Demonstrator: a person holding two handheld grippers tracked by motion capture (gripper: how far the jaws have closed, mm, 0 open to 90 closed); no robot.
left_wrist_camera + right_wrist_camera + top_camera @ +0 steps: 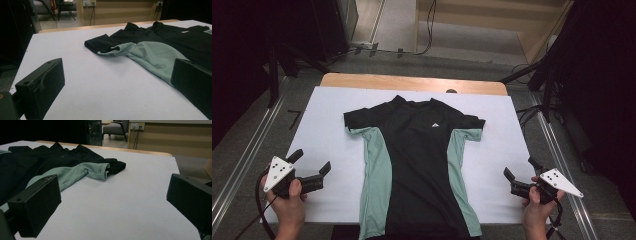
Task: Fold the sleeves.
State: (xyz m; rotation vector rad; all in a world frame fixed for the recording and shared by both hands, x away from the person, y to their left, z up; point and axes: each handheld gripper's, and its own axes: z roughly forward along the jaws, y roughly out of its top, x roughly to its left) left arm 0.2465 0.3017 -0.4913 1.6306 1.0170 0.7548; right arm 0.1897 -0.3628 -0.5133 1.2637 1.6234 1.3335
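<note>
A black-and-green shirt (414,160) lies flat, front up, in the middle of the white board (507,145), its hem seemingly hanging over the near edge. The left gripper (312,162) hovers just left of the shirt, jaws wide and empty. The right gripper (519,167) hovers just right of it, jaws equally wide, holding nothing.
</note>
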